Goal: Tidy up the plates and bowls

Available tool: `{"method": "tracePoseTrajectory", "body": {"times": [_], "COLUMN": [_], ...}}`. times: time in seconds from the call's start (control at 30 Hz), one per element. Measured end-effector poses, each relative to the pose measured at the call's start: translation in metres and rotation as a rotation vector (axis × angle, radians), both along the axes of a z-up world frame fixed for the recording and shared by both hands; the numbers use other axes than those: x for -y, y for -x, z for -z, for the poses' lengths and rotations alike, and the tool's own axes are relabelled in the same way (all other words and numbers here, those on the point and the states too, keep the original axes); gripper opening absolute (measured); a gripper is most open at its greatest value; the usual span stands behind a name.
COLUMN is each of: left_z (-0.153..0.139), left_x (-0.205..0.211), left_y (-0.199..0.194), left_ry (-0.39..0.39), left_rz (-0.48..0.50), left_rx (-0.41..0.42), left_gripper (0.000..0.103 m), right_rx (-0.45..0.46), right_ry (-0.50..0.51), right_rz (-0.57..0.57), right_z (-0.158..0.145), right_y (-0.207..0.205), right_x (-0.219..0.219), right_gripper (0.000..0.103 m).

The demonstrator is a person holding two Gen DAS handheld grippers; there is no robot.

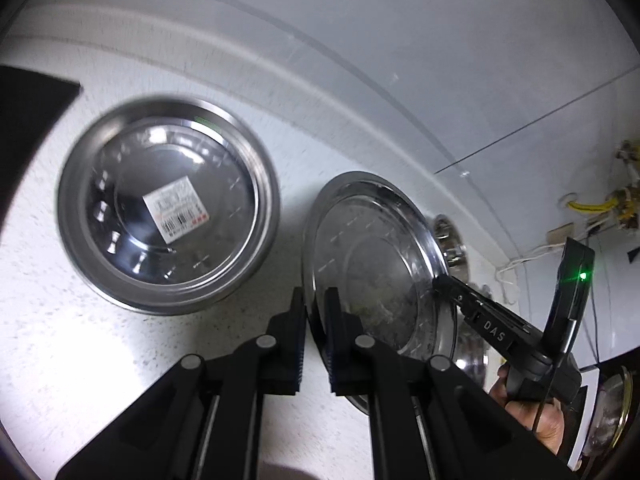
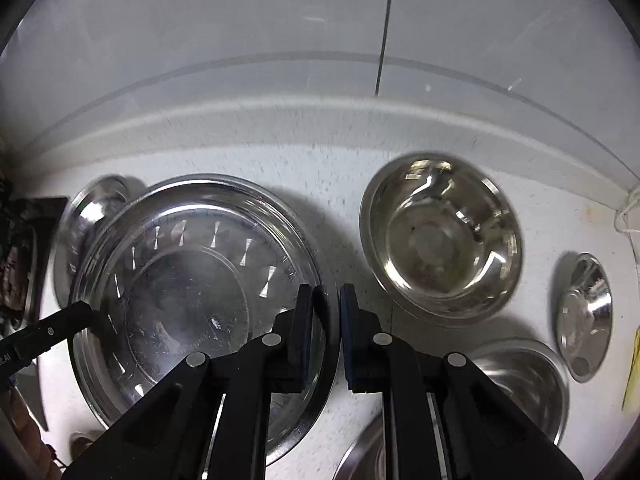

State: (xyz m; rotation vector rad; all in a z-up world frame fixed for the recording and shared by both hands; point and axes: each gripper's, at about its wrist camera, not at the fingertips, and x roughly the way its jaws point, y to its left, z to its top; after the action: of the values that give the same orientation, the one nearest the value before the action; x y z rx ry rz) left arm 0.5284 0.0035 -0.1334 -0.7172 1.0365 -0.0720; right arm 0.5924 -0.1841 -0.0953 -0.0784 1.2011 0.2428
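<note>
A wide steel plate [image 1: 380, 272] with a ray pattern on its rim is held from both sides over the white speckled counter [image 1: 100, 340]. My left gripper [image 1: 316, 300] is shut on its near-left rim, one finger on each face. My right gripper [image 1: 440, 282] pinches the opposite rim, with a hand [image 1: 532, 412] behind it. In the right wrist view the same plate [image 2: 192, 300] fills the left half. There the right gripper [image 2: 326, 300] is shut on its right rim, and the left gripper [image 2: 86, 312] grips the left rim.
A second steel plate [image 1: 168, 208] with a barcode sticker lies to the left. A deep steel bowl [image 2: 440, 236], a small dish [image 2: 584, 316] and another bowl [image 2: 520, 380] sit to the right. A raised counter edge and wall [image 2: 320, 120] close the back.
</note>
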Motion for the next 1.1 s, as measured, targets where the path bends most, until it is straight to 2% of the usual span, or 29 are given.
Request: {"method": "tracePoseTrajectory", "body": {"times": [0.2, 0.43, 0.67, 0.83, 0.93, 1.1], "left_z": [-0.054, -0.118, -0.140, -0.128, -0.105, -0.049], "left_x": [-0.010, -0.036, -0.048, -0.052, -0.048, -0.051], "left_y": [0.041, 0.128, 0.214, 0.257, 0.270, 0.279], "left_ry": [0.003, -0.019, -0.033, -0.018, -0.027, -0.001], "left_rz": [0.020, 0.074, 0.140, 0.177, 0.198, 0.182], "left_rx": [0.070, 0.154, 0.182, 0.161, 0.130, 0.049], "left_gripper": [0.008, 0.008, 0.008, 0.008, 0.008, 0.008], "right_rx": [0.105, 0.209, 0.237, 0.216, 0.198, 0.108], "right_ry": [-0.076, -0.136, -0.190, -0.229, -0.207, -0.187], "right_rz": [0.013, 0.000, 0.002, 0.020, 0.031, 0.059], "right_z": [-0.068, -0.141, -0.163, -0.153, -0.138, -0.092], "right_y": [0.045, 0.132, 0.221, 0.280, 0.298, 0.305], "right_x": [0.003, -0.003, -0.004, 0.001, 0.000, -0.001], "right_gripper": [0.010, 0.009, 0.009, 0.009, 0.009, 0.009]}}
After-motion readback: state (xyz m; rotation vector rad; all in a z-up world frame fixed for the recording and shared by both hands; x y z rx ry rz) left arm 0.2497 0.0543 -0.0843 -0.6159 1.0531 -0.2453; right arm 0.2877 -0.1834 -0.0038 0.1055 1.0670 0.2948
